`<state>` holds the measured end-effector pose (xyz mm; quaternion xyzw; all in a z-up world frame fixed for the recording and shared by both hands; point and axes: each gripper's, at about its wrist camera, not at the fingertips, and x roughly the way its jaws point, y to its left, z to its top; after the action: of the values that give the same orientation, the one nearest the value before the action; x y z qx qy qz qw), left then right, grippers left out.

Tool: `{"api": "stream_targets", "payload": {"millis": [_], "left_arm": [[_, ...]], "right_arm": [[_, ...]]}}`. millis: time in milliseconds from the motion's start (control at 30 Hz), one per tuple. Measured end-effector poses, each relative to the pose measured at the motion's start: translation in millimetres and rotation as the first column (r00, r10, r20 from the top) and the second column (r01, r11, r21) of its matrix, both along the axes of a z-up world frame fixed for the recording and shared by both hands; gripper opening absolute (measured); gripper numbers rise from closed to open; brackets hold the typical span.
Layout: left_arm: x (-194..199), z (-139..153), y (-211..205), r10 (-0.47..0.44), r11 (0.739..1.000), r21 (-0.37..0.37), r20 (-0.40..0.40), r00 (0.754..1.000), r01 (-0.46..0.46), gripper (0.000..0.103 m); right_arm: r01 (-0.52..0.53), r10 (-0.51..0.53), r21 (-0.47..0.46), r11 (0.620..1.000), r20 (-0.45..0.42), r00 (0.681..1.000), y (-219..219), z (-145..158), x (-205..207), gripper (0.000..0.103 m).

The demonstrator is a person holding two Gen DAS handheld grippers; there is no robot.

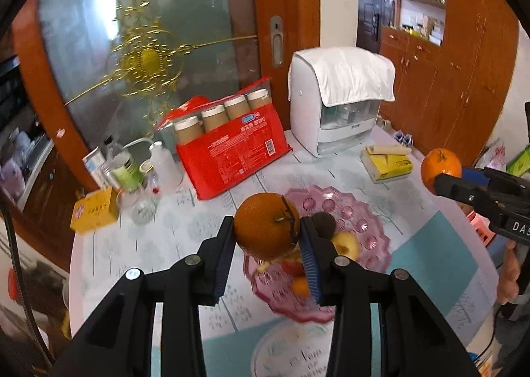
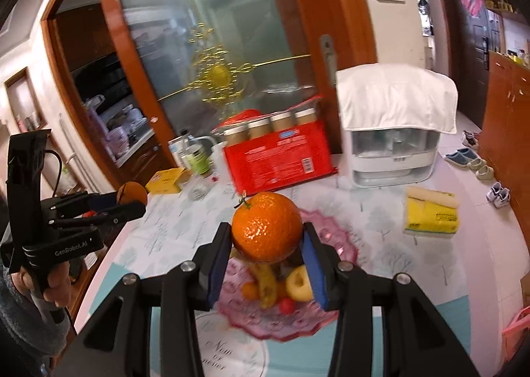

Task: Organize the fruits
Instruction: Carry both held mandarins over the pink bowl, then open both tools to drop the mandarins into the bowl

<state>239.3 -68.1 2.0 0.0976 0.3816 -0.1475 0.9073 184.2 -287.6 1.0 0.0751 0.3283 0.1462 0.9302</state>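
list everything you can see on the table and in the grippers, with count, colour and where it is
oranges: 2, orange, one in each gripper
fruit plate: 1, pink, table centre
fruit on plate: several, among them a yellow apple, a banana
drinks pack: 1, red, behind plate
appliance: 1, white, under a white cloth, back right
tissue pack: 1, yellow, right
box: 1, yellow, left
bottles and jars: several, back left
left gripper: black, shut on orange
right gripper: black, shut on orange
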Motion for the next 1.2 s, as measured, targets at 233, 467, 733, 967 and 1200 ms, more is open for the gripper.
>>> {"api": "stream_targets", "payload": {"millis": [233, 467, 733, 967, 1200], "left_arm": [[65.6, -65.3, -29.6, -0.007, 0.999, 0.033, -0.107, 0.994, 0.011, 0.037], [117.5, -143.0, -51.1, -0.004, 0.999, 0.032, -0.235, 0.972, 0.012, 0.037], [146.7, -200.5, -64.9, -0.025, 0.999, 0.034, -0.327, 0.945, 0.038, 0.037], [149.6, -214.6, -66.2, -0.032, 0.999, 0.028, -0.346, 0.938, 0.044, 0.038], [141.3, -201.9, -60.5, -0.031, 0.999, 0.032, -0.277, 0.960, 0.041, 0.071]], "right_arm": [[0.086, -0.085, 0.007, 0.996, -0.091, 0.992, -16.5, -51.7, 47.4, 0.043], [0.124, -0.121, -0.001, 0.992, -0.211, 0.970, -23.2, -120.1, 83.7, 0.043], [0.118, -0.117, -0.013, 0.993, -0.295, 0.948, -21.4, -174.8, 108.0, 0.043], [0.093, -0.101, -0.041, 0.995, -0.298, 0.949, -13.0, -193.0, 114.0, 0.044], [0.085, -0.096, -0.054, 0.995, -0.256, 0.962, -6.9, -189.3, 112.6, 0.049]]}}
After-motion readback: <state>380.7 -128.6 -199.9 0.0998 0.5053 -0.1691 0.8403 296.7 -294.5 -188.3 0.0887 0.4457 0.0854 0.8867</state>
